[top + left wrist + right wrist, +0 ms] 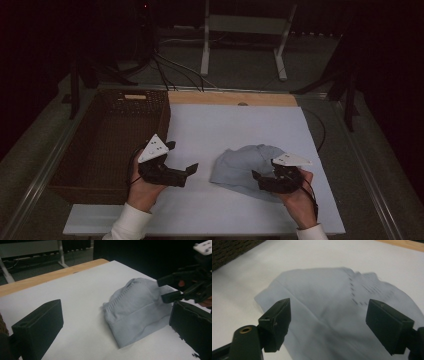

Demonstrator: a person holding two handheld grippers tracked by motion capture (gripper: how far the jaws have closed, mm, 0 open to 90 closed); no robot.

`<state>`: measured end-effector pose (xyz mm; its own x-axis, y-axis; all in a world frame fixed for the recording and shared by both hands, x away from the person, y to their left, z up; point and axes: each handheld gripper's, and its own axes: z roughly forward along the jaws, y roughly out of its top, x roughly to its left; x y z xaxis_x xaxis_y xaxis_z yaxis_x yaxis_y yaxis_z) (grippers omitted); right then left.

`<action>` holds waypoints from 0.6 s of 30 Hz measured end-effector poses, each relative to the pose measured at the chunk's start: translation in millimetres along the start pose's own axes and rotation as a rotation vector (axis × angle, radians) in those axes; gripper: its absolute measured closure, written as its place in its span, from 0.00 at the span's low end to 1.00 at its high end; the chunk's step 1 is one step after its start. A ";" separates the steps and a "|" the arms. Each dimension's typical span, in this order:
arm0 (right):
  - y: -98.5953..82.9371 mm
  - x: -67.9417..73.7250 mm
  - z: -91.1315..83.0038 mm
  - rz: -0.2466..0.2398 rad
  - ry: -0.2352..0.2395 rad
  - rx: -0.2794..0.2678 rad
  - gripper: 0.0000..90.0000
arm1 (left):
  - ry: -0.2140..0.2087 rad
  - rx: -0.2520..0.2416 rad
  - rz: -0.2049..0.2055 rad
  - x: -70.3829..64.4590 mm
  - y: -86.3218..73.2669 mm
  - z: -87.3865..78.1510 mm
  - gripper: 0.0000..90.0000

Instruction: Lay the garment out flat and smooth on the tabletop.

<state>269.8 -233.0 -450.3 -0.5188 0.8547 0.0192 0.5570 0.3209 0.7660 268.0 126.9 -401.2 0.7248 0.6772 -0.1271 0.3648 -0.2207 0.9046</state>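
Pale blue garment [247,167] lies crumpled on the white desk [235,125] surface, right of centre on the near half. Loosely folded, with a ribbed hem band along one edge, clear in the left gripper view [140,315]. Nothing lifted; all of it rests flat on the desk.

Right tongs [257,178]: jaws spread wide, nothing between them. They sit at the garment's near right edge, tips over the cloth. In the right gripper view [328,322] the jaws straddle the fabric [329,302] from above, one on each side; can't tell if the tips touch it. The left gripper view also shows the right tongs [170,288] at the cloth's far edge, jaws apart, lower tip right at the fabric.

Left tongs [182,162]: also wide open, empty. Held above bare desk just left of the garment, pointing toward it, with a clear gap between. In the left gripper view [116,325] its two black jaws frame the garment, which lies ahead and not between them.

Brown woven basket [112,135] stands at the desk's left side, next to the left hand [142,187]. Strip of bare wood [232,98] runs along the desk's far edge.
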 end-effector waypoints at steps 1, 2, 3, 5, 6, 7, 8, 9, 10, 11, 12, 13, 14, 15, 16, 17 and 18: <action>2.9 1.9 3.7 -0.003 0.001 0.006 0.21 | 0.000 0.000 -0.001 0.3 0.0 -0.3 0.00; 2.9 1.9 3.7 -0.003 0.001 0.006 0.21 | 0.000 0.000 -0.001 0.3 0.0 -0.3 0.00; 5.6 3.7 7.2 -0.008 0.003 0.012 0.21 | 0.000 0.000 -0.002 0.3 0.0 -0.6 0.00; 12.7 6.3 18.8 -0.029 -0.012 0.039 0.19 | 0.000 -0.001 -0.002 0.5 0.1 -1.0 0.00; 14.3 6.1 23.0 -0.031 -0.023 0.052 0.18 | 0.000 -0.002 0.000 0.5 0.1 -1.4 0.00; 14.3 6.1 23.0 -0.031 -0.023 0.052 0.18 | 0.000 -0.002 0.000 0.5 0.1 -1.4 0.00; 15.4 5.7 26.9 -0.029 -0.025 0.064 0.18 | 0.000 -0.002 0.000 0.5 0.1 -1.5 0.00; 16.1 4.8 34.8 -0.027 -0.037 0.091 0.17 | -0.001 -0.002 0.000 0.6 0.1 -1.7 0.00; 16.1 4.8 34.8 -0.027 -0.037 0.091 0.17 | 0.000 -0.002 0.000 0.8 0.1 -1.8 0.00; 15.4 3.7 42.2 -0.026 -0.045 0.116 0.18 | 0.001 -0.003 -0.002 1.2 -0.1 -2.0 0.00; 15.4 3.7 42.2 -0.026 -0.045 0.116 0.18 | 0.001 -0.003 -0.002 1.2 -0.1 -2.0 0.00; 14.0 2.3 48.7 -0.036 -0.059 0.140 0.20 | 0.000 -0.003 -0.004 1.5 -0.3 -2.0 0.00; 14.0 2.3 48.7 -0.036 -0.059 0.140 0.20 | 0.000 -0.003 -0.004 1.5 -0.3 -2.0 0.00; 13.4 1.7 51.4 -0.040 -0.064 0.150 0.20 | 0.000 -0.003 -0.004 1.5 -0.5 -1.7 0.00; 12.8 0.7 55.9 -0.036 -0.062 0.169 0.25 | 0.000 -0.001 -0.004 1.7 -0.7 -1.5 0.00; 12.5 0.5 57.6 -0.041 -0.063 0.177 0.27 | 0.000 0.000 -0.005 1.7 -0.9 -1.1 0.00; 12.2 0.3 59.0 -0.042 -0.061 0.186 0.31 | 0.000 0.004 -0.005 1.9 -1.6 0.0 0.00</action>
<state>314.7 -204.8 -478.9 -0.5068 0.8604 -0.0536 0.6487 0.4216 0.6336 268.8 128.5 -402.9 0.7228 0.6783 -0.1320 0.3710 -0.2198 0.9022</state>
